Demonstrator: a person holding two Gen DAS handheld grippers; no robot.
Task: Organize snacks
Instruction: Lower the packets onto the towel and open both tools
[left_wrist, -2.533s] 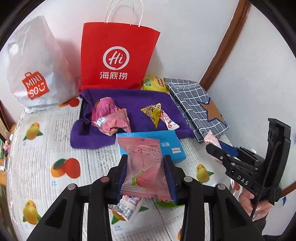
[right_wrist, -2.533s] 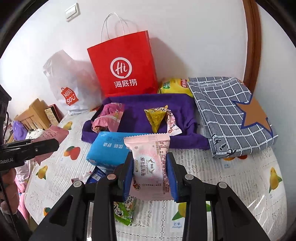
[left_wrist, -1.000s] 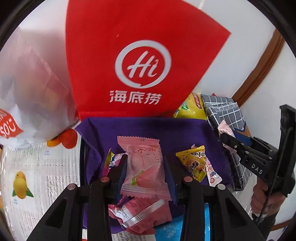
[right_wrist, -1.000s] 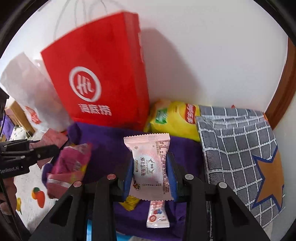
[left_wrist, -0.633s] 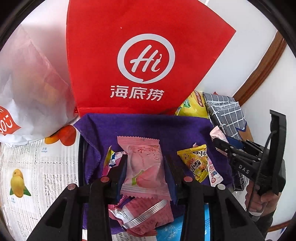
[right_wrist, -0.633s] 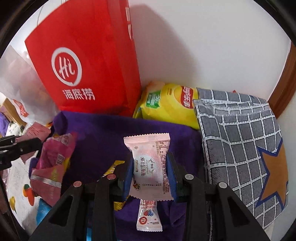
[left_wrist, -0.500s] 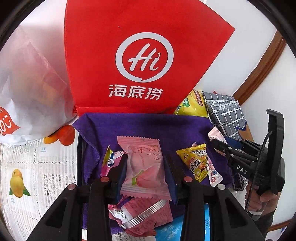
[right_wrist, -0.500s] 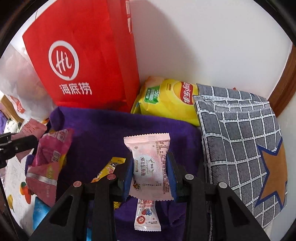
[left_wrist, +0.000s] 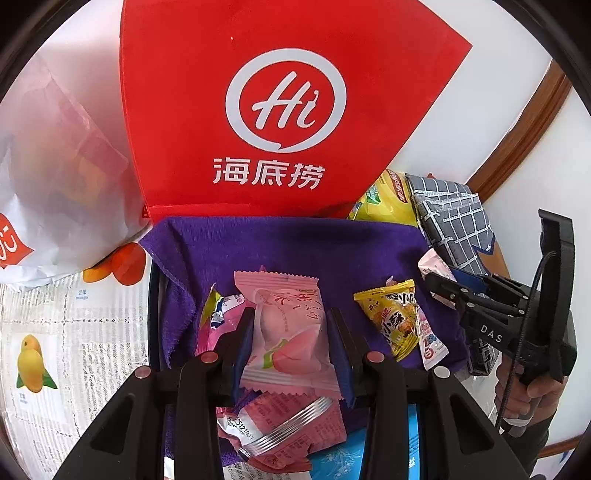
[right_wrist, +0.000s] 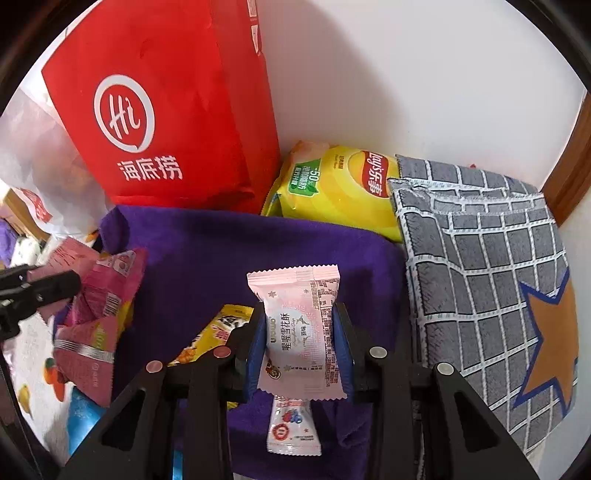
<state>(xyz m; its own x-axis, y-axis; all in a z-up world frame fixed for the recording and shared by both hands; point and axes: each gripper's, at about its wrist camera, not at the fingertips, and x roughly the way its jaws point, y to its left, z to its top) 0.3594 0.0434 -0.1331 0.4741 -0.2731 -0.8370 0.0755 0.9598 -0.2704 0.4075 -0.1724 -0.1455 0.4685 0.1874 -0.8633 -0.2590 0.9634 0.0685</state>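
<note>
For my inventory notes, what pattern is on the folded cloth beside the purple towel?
Grey with a white grid and an orange star: folded cloth, right wrist view.

Towel (right_wrist: 229, 251) lies spread on the table (left_wrist: 74, 332), paper bag (left_wrist: 288, 110) standing right behind it against the wall. Plastic bag (left_wrist: 55, 177) left of paper bag. Chips bag (right_wrist: 340, 188) behind towel's right rear corner, between paper bag and folded cloth (right_wrist: 487, 266), which lies right of towel. On towel: crumpled packet (right_wrist: 96, 314) at left, triangular packet (left_wrist: 395, 317) and small sachet (right_wrist: 293, 424) toward right.
</note>
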